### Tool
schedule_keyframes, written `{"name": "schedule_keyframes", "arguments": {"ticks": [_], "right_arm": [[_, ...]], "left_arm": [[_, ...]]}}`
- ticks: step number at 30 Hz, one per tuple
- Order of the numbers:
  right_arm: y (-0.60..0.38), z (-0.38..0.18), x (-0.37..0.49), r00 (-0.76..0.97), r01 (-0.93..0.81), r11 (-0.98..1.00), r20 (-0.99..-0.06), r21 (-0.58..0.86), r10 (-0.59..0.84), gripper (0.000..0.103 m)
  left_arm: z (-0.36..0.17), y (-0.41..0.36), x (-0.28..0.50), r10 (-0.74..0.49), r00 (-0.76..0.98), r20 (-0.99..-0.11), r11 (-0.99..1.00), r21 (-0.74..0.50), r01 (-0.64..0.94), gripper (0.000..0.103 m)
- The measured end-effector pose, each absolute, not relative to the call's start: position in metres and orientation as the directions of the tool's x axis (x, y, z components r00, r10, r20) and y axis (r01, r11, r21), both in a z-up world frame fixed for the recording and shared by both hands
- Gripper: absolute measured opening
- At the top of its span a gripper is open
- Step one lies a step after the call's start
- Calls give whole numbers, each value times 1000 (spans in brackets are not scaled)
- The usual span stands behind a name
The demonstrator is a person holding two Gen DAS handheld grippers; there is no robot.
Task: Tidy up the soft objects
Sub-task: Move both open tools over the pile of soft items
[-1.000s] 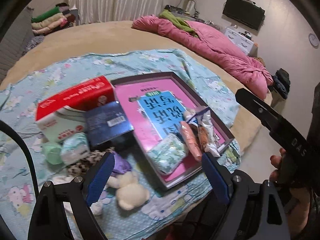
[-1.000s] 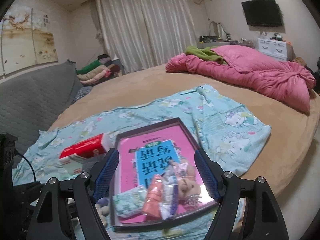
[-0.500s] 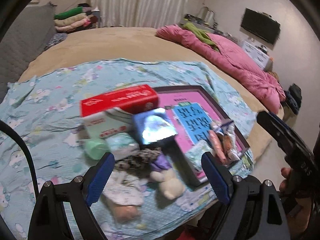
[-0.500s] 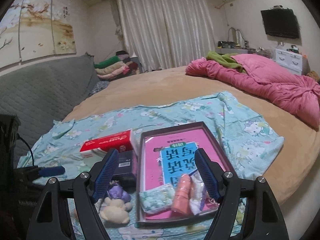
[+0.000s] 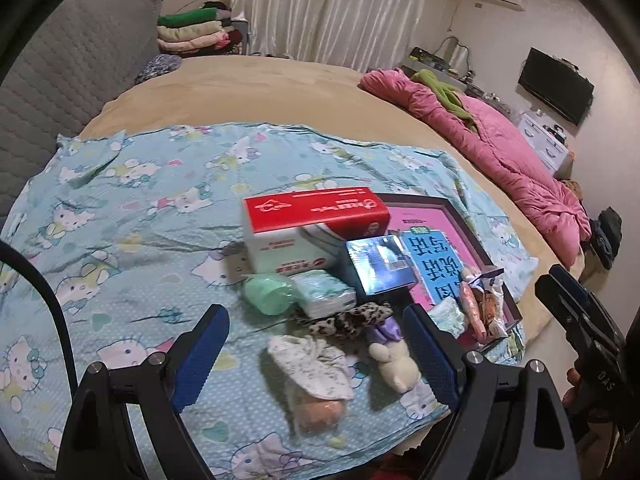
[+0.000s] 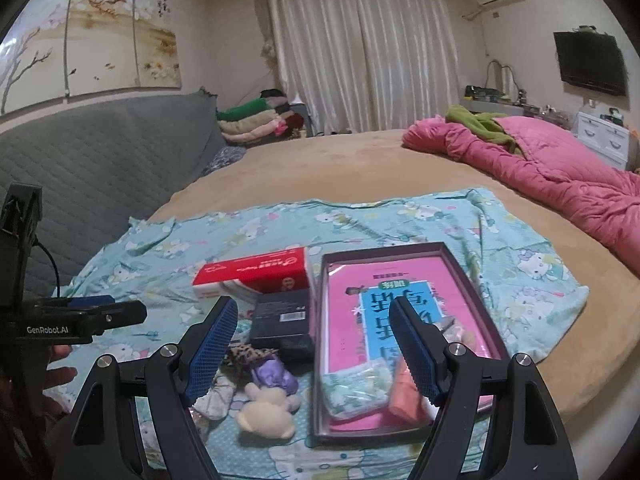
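Both grippers, left gripper (image 5: 316,364) and right gripper (image 6: 312,344), hang spread wide, empty. Cream plush toy (image 5: 394,364) looks light, squashy: pinch its plump middle.

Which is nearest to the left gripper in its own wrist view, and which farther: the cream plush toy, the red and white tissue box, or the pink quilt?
From the left gripper:
1. Cream plush toy, just beside its right finger on the blue sheet.
2. Red and white tissue box, farther up the sheet, ahead of the gripper.
3. Pink quilt, far off on the right side of the bed.
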State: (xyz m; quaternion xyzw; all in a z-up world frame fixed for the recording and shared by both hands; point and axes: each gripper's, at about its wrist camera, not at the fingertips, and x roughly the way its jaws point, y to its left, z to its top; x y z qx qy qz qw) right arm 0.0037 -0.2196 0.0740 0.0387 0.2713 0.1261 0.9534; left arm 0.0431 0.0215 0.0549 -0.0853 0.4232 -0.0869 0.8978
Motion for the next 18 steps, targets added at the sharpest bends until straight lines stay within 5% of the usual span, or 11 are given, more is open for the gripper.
{"name": "schedule_keyframes", "arguments": {"ticks": [18], "right_arm": [[-181,60,4,775,-297,952,-561,81,290,79]], "left_arm": [[17,63,39,-238,586,-774,959,-284,13,88]]}}
